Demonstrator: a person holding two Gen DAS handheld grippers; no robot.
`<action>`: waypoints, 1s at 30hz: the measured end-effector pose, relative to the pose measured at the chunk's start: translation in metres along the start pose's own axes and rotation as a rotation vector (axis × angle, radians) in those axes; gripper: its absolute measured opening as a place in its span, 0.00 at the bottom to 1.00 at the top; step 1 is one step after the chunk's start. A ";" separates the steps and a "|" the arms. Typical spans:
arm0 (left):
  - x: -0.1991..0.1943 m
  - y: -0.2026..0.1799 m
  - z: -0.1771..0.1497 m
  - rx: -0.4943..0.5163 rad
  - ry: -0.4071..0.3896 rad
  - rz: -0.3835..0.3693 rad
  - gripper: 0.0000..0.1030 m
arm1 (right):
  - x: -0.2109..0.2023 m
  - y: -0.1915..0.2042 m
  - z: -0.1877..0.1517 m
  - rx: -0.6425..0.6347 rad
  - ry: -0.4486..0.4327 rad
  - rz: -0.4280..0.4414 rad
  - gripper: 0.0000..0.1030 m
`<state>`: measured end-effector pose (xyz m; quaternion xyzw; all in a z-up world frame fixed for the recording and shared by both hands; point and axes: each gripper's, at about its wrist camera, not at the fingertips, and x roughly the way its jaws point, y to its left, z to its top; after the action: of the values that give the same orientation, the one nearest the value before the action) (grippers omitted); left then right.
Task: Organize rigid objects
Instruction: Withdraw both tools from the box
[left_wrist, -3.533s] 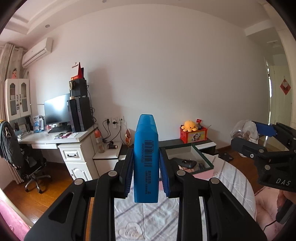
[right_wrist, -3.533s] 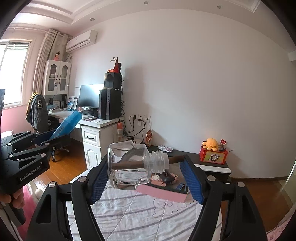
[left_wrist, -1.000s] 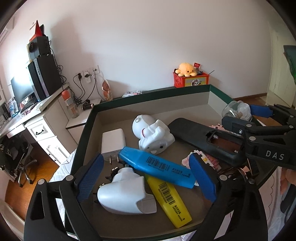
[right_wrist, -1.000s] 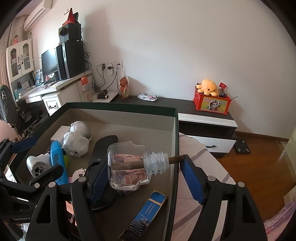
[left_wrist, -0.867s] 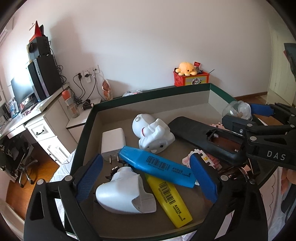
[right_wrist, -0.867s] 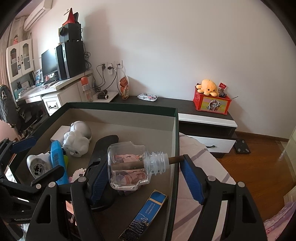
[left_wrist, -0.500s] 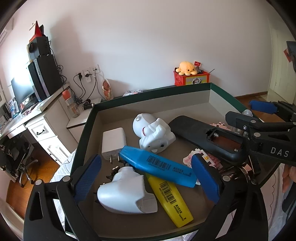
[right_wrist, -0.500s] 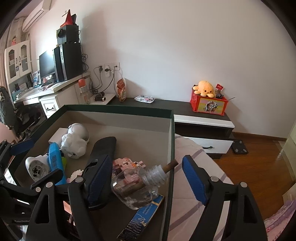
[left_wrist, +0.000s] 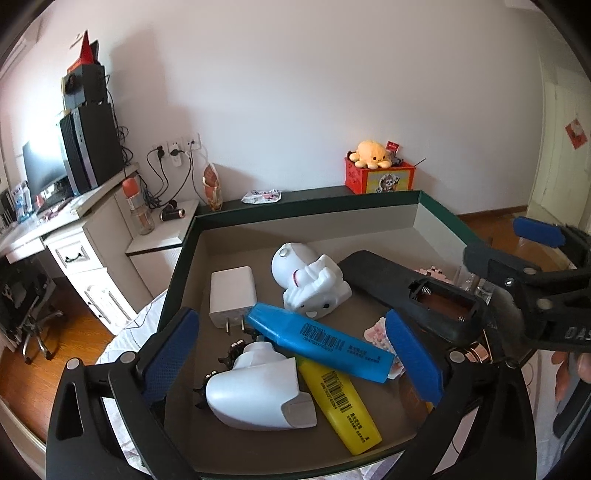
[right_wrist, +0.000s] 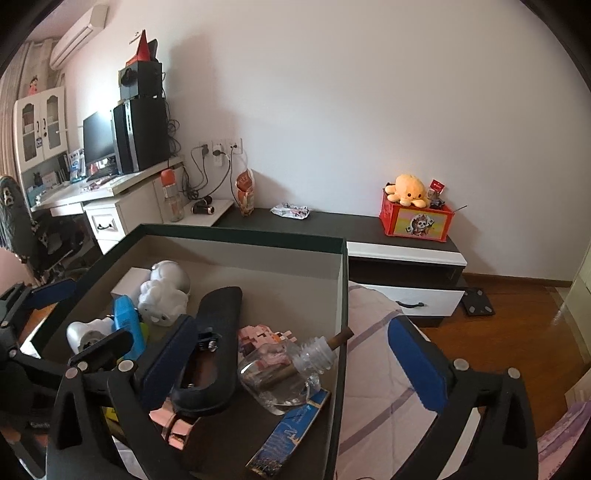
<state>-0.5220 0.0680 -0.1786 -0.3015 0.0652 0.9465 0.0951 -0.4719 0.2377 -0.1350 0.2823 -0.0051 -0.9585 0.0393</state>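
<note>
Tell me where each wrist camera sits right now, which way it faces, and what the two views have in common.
Left wrist: on the left gripper, looking down into the green-rimmed box at the blue highlighter; its two fingers, jaws opening, and the right gripper with fingertips of a hand show.
Right wrist: on the right gripper, jaws opening, over the box's right side, above the released glass bottle; the left gripper shows at left.
Shared: box, black remote, white figurine, orange plush.

bottle (right_wrist: 280, 380): clear glass | highlighter (left_wrist: 317, 341): glossy plastic | floor (right_wrist: 517, 332): polished wood
</note>
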 end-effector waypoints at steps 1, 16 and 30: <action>-0.003 0.003 0.000 -0.012 -0.006 0.003 0.99 | -0.002 0.000 0.000 0.006 -0.003 0.001 1.00; -0.129 0.027 -0.024 -0.115 -0.139 0.032 1.00 | -0.112 0.027 -0.022 -0.018 -0.082 -0.037 1.00; -0.271 0.020 -0.052 -0.102 -0.257 0.099 1.00 | -0.252 0.075 -0.041 -0.025 -0.243 -0.048 1.00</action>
<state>-0.2807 0.0007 -0.0613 -0.1787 0.0193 0.9829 0.0404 -0.2328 0.1828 -0.0309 0.1637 0.0087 -0.9863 0.0188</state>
